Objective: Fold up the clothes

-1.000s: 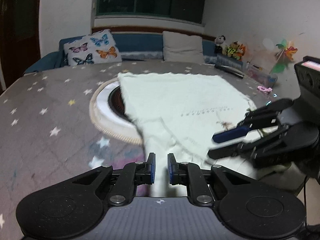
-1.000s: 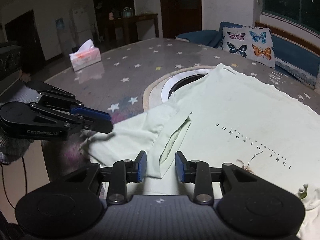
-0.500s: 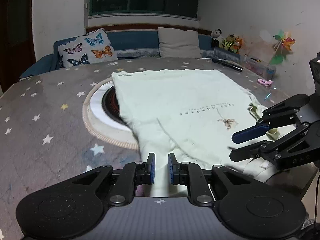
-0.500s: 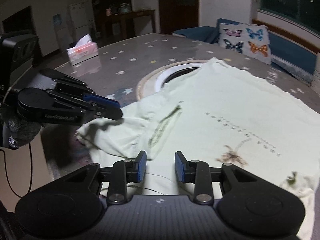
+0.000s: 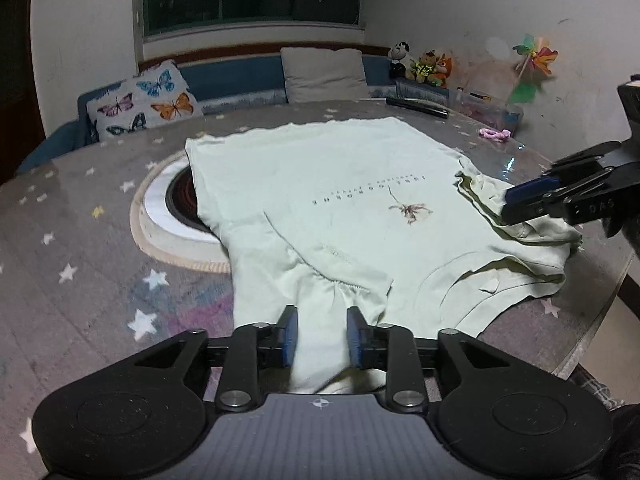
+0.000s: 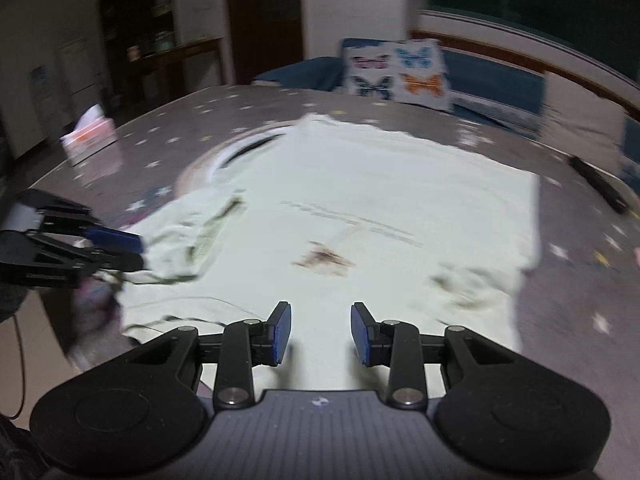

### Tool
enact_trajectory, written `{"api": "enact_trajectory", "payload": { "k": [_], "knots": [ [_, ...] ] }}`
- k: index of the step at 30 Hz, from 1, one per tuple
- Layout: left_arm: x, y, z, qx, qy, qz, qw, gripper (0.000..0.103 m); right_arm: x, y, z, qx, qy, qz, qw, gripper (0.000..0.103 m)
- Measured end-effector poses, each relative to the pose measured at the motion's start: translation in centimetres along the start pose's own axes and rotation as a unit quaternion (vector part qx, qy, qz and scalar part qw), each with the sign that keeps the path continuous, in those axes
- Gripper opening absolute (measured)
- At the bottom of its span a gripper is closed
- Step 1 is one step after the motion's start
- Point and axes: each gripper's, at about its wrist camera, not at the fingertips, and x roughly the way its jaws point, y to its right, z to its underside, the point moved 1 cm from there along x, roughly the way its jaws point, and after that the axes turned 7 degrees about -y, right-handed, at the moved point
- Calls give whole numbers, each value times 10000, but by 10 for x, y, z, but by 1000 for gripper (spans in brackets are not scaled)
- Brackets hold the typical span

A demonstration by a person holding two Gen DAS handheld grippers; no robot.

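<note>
- Round table (image 5: 60, 216) under a grey star-print cover, filling most of both views; dark hotplate ring (image 5: 182, 204) at its centre, half hidden by cloth.
- Pale green T-shirt (image 5: 320, 184) spread flat across the table, print side up, hem at the far edge, neckline at the near edge; left sleeve (image 5: 316, 276) already turned in over the body, right sleeve (image 5: 516, 216) bunched at the right edge and not yet folded.
- Left gripper (image 5: 319, 334) low over the near left of the shirt, above the folded-in sleeve; jaws just opened, now spread with cloth lying between but not pinched by the pads.
- Right gripper (image 6: 320, 330) over the near middle of the shirt in its own blurred view, jaws parted and empty; seen from the left wrist at the right edge (image 5: 508, 206), tips just beside the bunched sleeve, contact impossible to tell.
- Step in hand, as a judgement: left sleeve fold released, right sleeve fold next.
- Next move calls for: settling the right gripper on the right sleeve's outer edge, pinching it, then carrying it inward over the print to match the left side without dragging the body cloth.
- Tissue box (image 6: 90, 140) far left, well apart.
</note>
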Motion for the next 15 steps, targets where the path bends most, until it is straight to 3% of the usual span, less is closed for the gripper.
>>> {"api": "enact_trajectory", "payload": {
  "k": [8, 15],
  "knots": [
    [-9, 14, 1, 416, -39, 32, 9991, 34, -7, 34, 43, 557, -308, 472, 9969, 33],
    [-23, 26, 4, 897, -34, -59, 9959, 45, -28, 34, 53, 509, -157, 687, 9962, 32]
  ]
}}
